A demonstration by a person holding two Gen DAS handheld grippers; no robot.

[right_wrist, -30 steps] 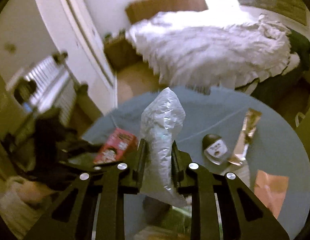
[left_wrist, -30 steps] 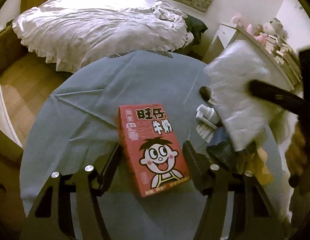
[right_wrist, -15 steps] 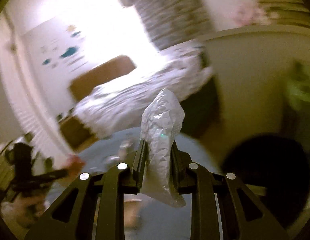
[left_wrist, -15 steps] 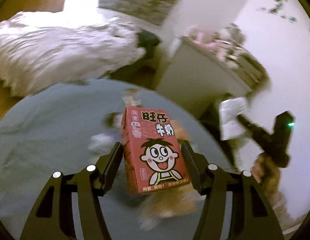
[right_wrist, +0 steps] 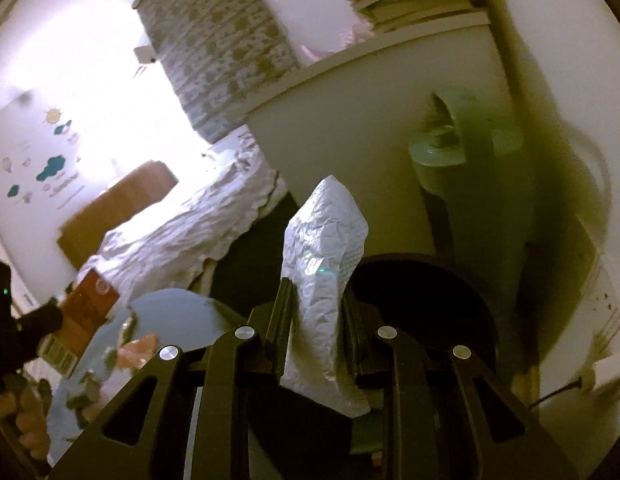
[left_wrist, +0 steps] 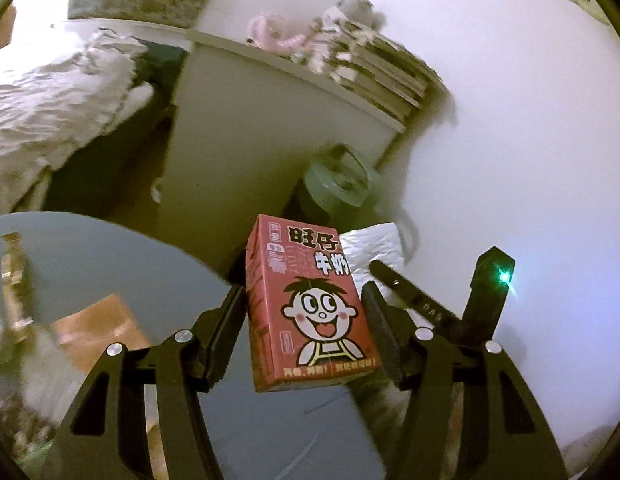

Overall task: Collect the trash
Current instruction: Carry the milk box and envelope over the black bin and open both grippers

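1. Left gripper (left_wrist: pixel 303 312): jaws at medium spread, clamped on the 2 side faces of the red milk carton (left_wrist: pixel 310 312); carton upright, printed face toward the camera, carried clear of the blue table (left_wrist: pixel 109 256).
2. Right gripper (right_wrist: pixel 314 320): jaws narrow, pinched on the crumpled silver wrapper (right_wrist: pixel 324 272); wrapper upright between the pads, its top well above the fingertips, its lower end hanging below them.
3. Same wrapper (left_wrist: pixel 370 246) visible in the left wrist view, just beyond the carton, at the tip of the right gripper's dark finger.
4. Black bin (right_wrist: pixel 426 300): round dark opening directly behind and below the silver wrapper, near the white cabinet (right_wrist: pixel 370 120) and a green stool-like object (right_wrist: pixel 450 160).
5. Remaining on the table: an orange wrapper (left_wrist: pixel 97 328) and a thin tan wrapper (left_wrist: pixel 11 264); further litter too blurred to name.
6. Step in hand, as judged: transport of 2 pieces of trash toward the bin, right load nearer to it.
7. Next move, as judged: wrapper brought over the bin mouth and released by widening the right jaws; carton then swung over the same opening, kept clear of the right gripper.
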